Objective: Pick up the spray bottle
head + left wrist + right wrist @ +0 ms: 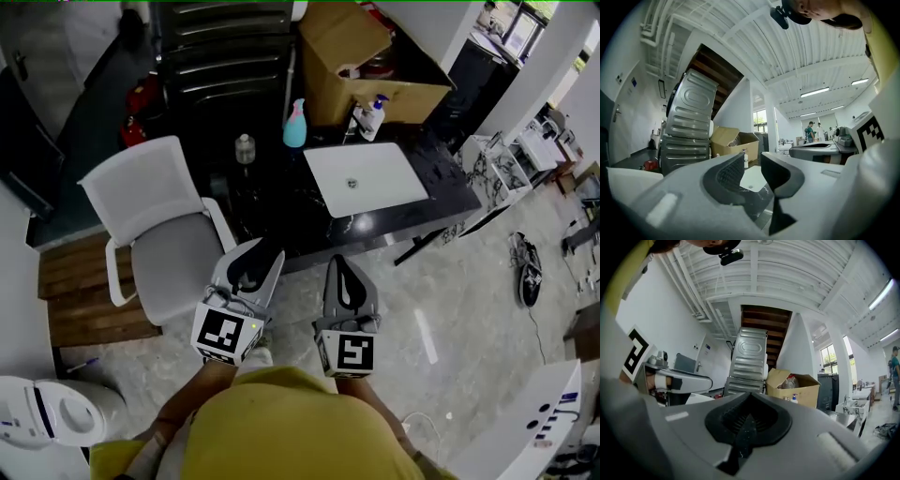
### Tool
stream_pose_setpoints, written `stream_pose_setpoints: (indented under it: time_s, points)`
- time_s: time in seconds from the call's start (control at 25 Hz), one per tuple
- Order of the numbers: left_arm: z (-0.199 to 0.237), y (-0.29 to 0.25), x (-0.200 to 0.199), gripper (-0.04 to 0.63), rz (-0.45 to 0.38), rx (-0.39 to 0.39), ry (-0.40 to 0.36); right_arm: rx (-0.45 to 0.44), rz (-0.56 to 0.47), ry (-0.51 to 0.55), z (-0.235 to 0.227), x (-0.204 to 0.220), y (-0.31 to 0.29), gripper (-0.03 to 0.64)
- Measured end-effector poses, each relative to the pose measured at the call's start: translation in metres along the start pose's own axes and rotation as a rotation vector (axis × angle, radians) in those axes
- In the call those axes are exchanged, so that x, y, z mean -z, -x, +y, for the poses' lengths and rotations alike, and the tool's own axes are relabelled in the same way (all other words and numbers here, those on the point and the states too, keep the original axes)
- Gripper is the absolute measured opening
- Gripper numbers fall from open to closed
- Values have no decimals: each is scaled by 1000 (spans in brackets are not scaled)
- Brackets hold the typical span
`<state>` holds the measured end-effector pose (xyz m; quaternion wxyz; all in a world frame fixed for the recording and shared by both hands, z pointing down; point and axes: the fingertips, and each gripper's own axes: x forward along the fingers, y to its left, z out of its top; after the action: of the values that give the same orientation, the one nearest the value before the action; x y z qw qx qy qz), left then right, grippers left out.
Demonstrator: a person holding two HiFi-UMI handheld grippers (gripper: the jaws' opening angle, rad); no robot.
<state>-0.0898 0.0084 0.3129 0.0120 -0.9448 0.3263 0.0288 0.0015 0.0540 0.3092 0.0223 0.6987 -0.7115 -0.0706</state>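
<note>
Left claw (261, 255) slightly spread on nothing, right claw (341, 262) pressed together, both short of the worktop (272, 202), whose far edge carries the white spray bottle (373, 117) just beside a cardboard box (347, 47), so a hasty reach might topple it or catch the teal bottle (294, 127).

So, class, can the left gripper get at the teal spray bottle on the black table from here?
Probably yes, once it moves forward. The left gripper hangs short of the table, jaws apart and empty; its top before the teal spray bottle looks bare, and the small jar stands aside.
</note>
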Motion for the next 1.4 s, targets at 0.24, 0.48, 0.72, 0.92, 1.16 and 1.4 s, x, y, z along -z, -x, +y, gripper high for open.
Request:
stream_pose_setpoints:
  time_s: [0.24, 0.48, 0.72, 0.92, 1.16, 1.4]
  points:
    - [46, -46, 16, 120, 8, 73, -3, 55, 4, -10, 0, 15, -60, 0]
    - [64, -72, 31, 129, 16, 112, 31, 93, 41, 5, -6, 31, -83, 0]
    - [73, -94, 46, 138, 34, 123, 48, 97, 63, -2, -17, 43, -102, 0]
    - [84, -127, 52, 149, 46, 108, 41, 69, 40, 2, -36, 47, -136, 0]
    - [100, -185, 49, 169, 38, 50, 21, 12, 21, 25, -74, 48, -190, 0]
    - [119, -247, 50, 198, 41, -43, 27, -85, 17, 15, -112, 60, -250, 0]
